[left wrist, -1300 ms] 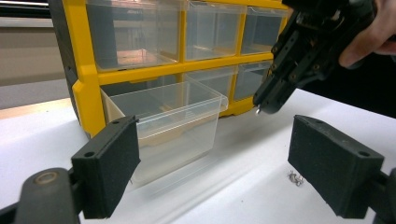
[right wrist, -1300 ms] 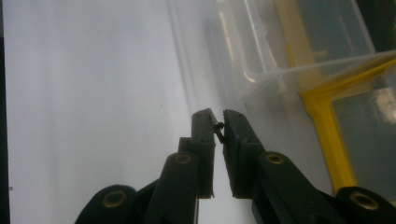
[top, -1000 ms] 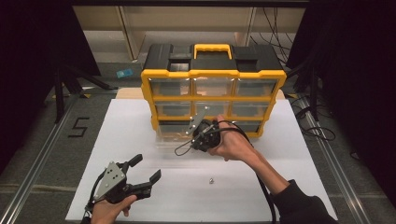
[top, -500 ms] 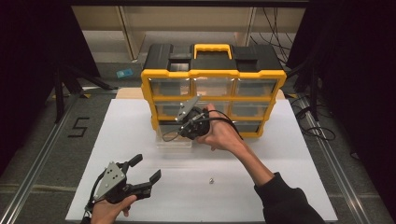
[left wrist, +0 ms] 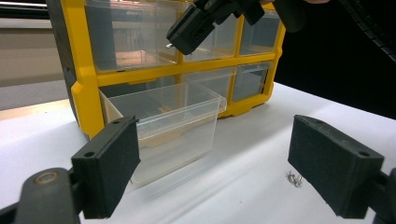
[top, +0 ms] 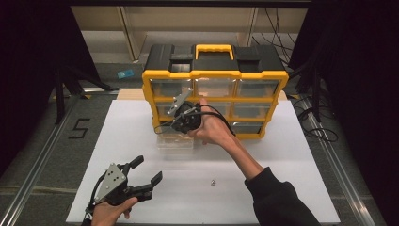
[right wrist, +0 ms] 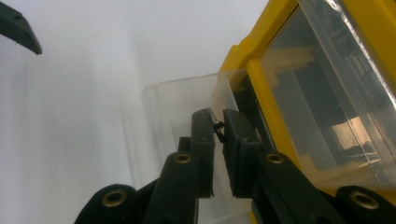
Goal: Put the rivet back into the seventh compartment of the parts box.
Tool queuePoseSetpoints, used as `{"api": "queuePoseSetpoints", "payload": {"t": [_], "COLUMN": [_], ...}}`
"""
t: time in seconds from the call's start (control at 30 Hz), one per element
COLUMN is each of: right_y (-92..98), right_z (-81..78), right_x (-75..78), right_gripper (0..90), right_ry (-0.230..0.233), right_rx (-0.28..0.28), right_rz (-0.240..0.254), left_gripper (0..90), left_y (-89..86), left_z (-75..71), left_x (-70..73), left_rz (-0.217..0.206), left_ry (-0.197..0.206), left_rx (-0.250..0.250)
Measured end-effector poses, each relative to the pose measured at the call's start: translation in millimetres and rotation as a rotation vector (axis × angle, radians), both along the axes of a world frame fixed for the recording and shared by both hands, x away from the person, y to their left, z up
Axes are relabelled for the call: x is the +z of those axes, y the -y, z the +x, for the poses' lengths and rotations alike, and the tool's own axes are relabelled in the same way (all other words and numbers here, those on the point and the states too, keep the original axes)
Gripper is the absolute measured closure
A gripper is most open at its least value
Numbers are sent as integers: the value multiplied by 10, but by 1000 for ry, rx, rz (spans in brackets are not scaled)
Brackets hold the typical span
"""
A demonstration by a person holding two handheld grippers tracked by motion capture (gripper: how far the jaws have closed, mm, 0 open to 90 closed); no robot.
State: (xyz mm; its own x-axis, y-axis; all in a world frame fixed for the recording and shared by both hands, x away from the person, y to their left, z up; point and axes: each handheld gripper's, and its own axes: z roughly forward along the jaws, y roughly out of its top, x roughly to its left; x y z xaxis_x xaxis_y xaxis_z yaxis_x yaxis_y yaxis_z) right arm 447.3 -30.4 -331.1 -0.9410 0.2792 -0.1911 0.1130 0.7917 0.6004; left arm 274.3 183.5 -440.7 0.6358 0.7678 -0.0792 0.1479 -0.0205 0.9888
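Note:
A yellow-and-black drawer organizer (top: 215,75) stands at the back of the white table. Its bottom-left clear drawer (top: 176,141) (left wrist: 173,121) is pulled out onto the table. My right gripper (top: 163,128) (right wrist: 217,122) hangs just above that drawer (right wrist: 177,107), shut on a small dark screw (right wrist: 217,129) pinched at its tips. In the left gripper view it shows as a black jaw pair (left wrist: 187,30) over the drawer. My left gripper (top: 148,169) (left wrist: 215,163) rests low at the front left, open, nothing between its jaws.
One small metal screw (top: 212,181) (left wrist: 294,178) lies loose on the white tabletop (top: 282,188), right of my left gripper. The organizer's other clear drawers are pushed in. Metal rails border the table on both sides.
My right gripper has moved left and slightly up, from in front of the organizer's middle to over the pulled-out drawer. The left gripper has stayed put.

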Motion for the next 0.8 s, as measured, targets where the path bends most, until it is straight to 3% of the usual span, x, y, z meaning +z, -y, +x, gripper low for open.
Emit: {"api": "queuePoseSetpoints", "payload": {"t": [0.6,0.8], "right_y": [-156,-224], "right_z": [127,164], "right_x": [-100,-196], "right_gripper": [830,814], "right_ry": [-26,-72], "right_rx": [-7,-9], "right_rz": [-28,-65], "left_gripper": [162,162], "left_y": [5,1], "left_z": [-2,-5], "left_x": [-1,2], "left_rz": [-5,-3], "left_ry": [-1,-1], "left_rx": [-1,-1]}}
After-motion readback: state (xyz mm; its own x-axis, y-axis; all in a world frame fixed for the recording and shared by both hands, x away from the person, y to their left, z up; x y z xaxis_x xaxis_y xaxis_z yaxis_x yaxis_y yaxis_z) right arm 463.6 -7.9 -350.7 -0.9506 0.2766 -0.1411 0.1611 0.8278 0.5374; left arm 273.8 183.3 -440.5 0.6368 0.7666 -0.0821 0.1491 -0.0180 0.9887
